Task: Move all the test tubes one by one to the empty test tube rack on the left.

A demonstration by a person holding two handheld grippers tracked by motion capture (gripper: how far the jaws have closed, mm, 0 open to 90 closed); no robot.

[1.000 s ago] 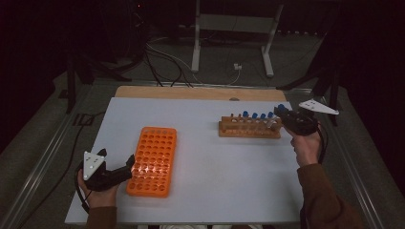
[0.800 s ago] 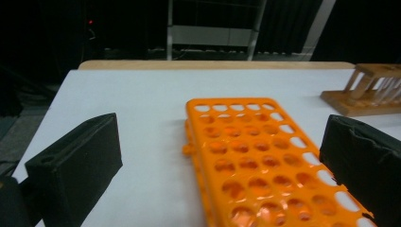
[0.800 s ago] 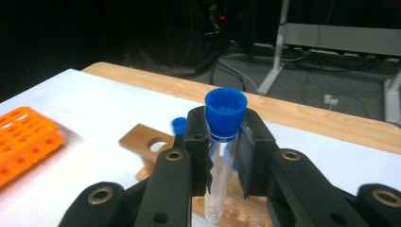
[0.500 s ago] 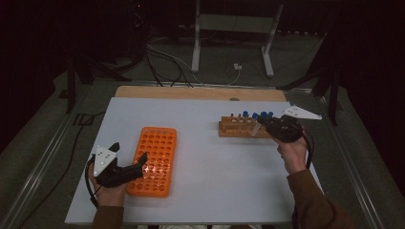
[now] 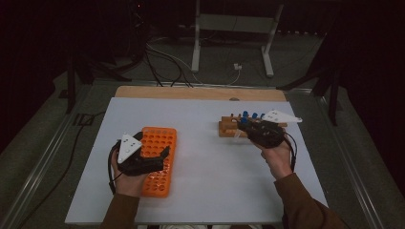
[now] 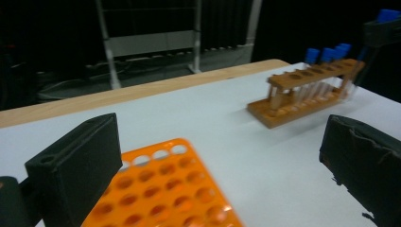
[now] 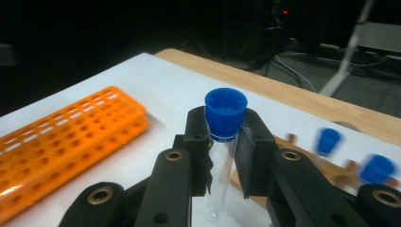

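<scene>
My right gripper [image 7: 226, 137] is shut on a clear test tube with a blue cap [image 7: 226, 112], held upright just below the cap. In the high view the right gripper [image 5: 243, 127] hovers at the front of the wooden tube rack [image 5: 228, 128], which holds several more blue-capped tubes [image 5: 245, 114]. The left gripper [image 5: 154, 144] is open over the orange tube rack [image 5: 160, 179] at the table's left. Nothing lies between the left gripper's [image 6: 222, 156] wide-apart jaws, and the orange rack [image 6: 165, 189] sits below them.
The white table top [image 5: 205, 167] has a wooden strip [image 5: 191, 92] along its far edge. Beyond it, on the floor, stand a metal stand [image 5: 231, 24] and cables [image 5: 167, 62]. The wooden rack [image 6: 307, 90] lies ahead of the left gripper.
The right gripper has moved left along the wooden rack and nearer the person, with the tube in it. The left gripper has moved right, over the orange rack.
</scene>
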